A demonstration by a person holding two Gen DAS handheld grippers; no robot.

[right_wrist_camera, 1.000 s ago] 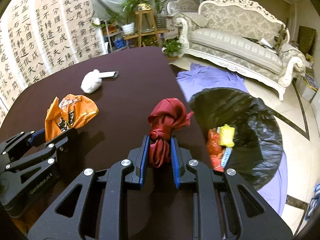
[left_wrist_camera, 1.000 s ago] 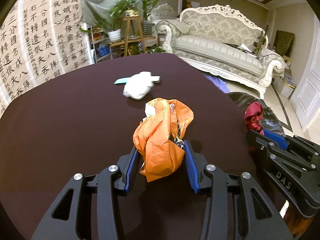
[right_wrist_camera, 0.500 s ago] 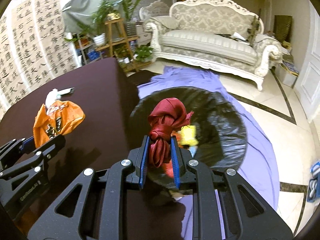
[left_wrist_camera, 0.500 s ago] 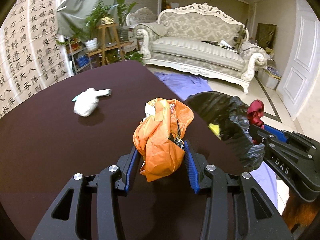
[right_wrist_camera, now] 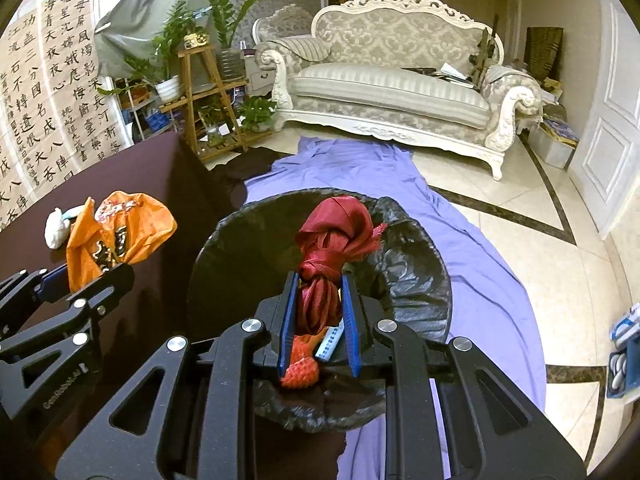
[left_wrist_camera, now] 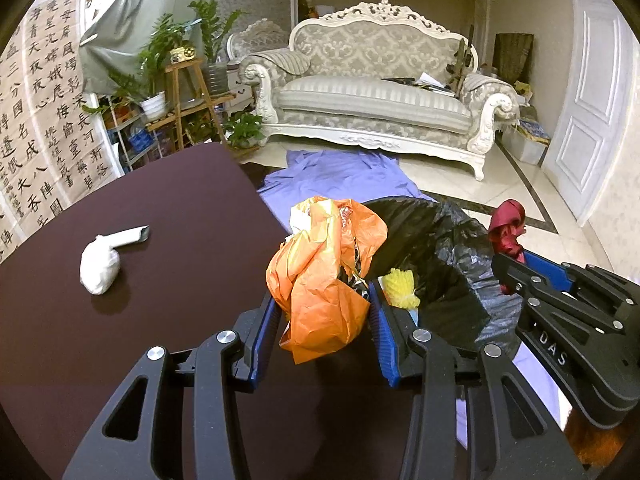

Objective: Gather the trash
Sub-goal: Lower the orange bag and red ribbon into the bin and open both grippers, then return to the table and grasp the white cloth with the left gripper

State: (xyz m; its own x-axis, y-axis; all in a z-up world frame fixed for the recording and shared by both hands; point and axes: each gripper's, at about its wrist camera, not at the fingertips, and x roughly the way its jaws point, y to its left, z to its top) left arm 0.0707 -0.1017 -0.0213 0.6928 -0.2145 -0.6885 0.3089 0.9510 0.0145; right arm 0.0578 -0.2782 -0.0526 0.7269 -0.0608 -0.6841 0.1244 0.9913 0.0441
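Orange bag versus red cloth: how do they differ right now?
The orange bag is crinkly plastic, bulky, in the left claw at the table edge. The red cloth is shiny knotted fabric, slimmer, in the right claw directly over the black trash bag. Both are clamped, not yet dropped.

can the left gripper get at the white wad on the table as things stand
Probably not yet: the left gripper is shut on the orange bag, so its jaws are full. The path to the white wad looks otherwise clear.
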